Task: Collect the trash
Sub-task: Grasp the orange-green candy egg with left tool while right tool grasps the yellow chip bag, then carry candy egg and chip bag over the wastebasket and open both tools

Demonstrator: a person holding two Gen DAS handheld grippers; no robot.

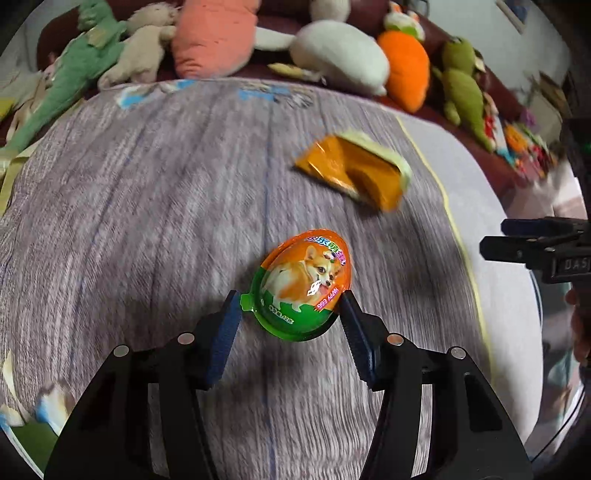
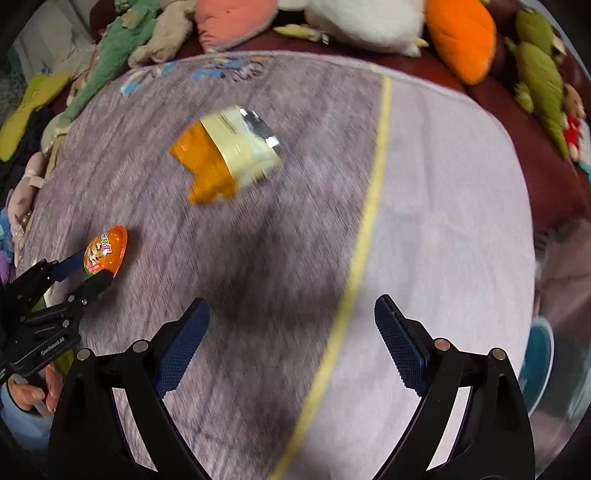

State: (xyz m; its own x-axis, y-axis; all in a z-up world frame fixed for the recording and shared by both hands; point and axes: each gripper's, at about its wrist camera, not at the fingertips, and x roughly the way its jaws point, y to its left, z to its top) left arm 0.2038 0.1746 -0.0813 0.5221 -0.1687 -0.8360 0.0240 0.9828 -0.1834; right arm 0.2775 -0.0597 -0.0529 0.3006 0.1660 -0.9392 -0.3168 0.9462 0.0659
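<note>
Left wrist view: nearest the lens, the left gripper [image 1: 291, 308] pinches a plastic egg package [image 1: 301, 288] printed with a corgi, one blue pad against each side of its rim. It grips across the narrow width, I judge, because the flat flange gives the pads something to bite on. The egg sits clear of the striped bedspread [image 1: 147, 206], casting a shadow below it, so it seems lifted for carrying off.

In the right wrist view, the right gripper [image 2: 291, 328] hangs spread wide with nothing between its pads, pointed down at the bed, probably lining up for the next piece. Beyond both lies one crumpled orange-and-cream snack wrapper [image 1: 356, 170], blurred, loose on the bedspread.

That makes two pieces of trash: one held, one lying. Farthest back, at least seven plush toys [image 1: 214, 33] line the bed's head.
</note>
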